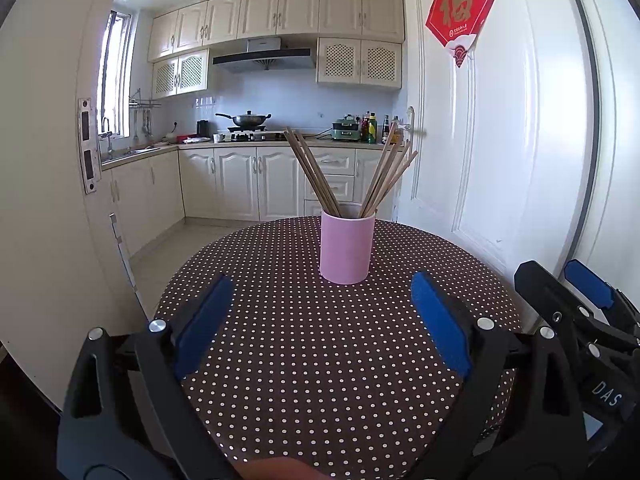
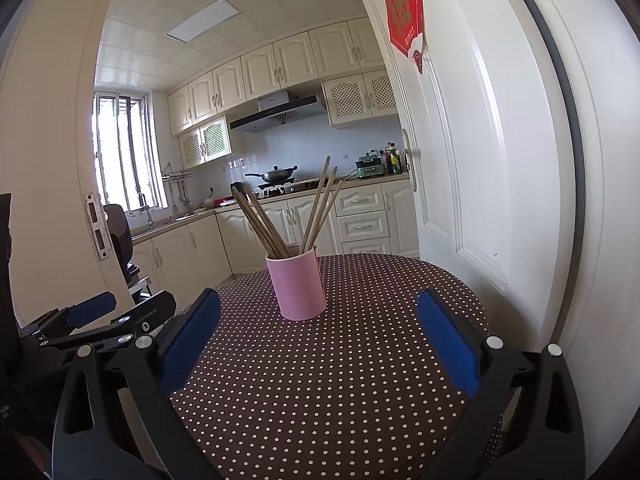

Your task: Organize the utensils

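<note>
A pink cylindrical holder (image 1: 347,250) stands upright on the far part of a round table with a brown polka-dot cloth (image 1: 320,340). Several wooden chopsticks (image 1: 316,172) lean out of it to both sides. My left gripper (image 1: 320,320) is open and empty, above the cloth, short of the holder. In the right wrist view the holder (image 2: 298,286) and chopsticks (image 2: 272,220) sit ahead and a little left. My right gripper (image 2: 320,340) is open and empty above the cloth (image 2: 340,380). Each gripper shows at the edge of the other's view: the right gripper (image 1: 576,304), the left gripper (image 2: 108,312).
A white door (image 1: 500,140) with a red paper hanging (image 1: 460,12) stands close to the table's right edge. A door frame (image 1: 48,160) is at the left. Beyond the table lies a kitchen with cabinets and a counter (image 1: 260,142) holding a wok and bottles.
</note>
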### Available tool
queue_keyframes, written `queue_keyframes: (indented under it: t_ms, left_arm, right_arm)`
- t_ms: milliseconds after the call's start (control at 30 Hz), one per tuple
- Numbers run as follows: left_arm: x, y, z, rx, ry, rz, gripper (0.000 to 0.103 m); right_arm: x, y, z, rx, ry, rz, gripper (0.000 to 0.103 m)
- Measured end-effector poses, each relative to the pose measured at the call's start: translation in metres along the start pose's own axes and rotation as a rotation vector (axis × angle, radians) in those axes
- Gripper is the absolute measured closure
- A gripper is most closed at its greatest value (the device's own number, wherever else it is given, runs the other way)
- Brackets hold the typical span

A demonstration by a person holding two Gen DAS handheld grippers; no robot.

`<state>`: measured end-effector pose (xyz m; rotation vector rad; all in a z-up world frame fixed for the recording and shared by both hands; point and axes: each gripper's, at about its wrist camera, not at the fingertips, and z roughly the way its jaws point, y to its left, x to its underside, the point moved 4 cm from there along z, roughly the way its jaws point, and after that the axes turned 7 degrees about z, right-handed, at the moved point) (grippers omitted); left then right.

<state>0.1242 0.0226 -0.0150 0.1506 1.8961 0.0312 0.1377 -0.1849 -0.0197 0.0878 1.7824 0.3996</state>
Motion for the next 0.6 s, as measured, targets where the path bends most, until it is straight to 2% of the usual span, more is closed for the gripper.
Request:
queue_keyframes:
  t_ms: [600]
  left_arm:
    - [0.0026, -0.0025, -0.0024, -0.006, 0.002, -0.004, 0.013]
  right_arm:
    - [0.0009, 0.0008, -0.0018, -0.003, 0.000, 0.000, 0.008]
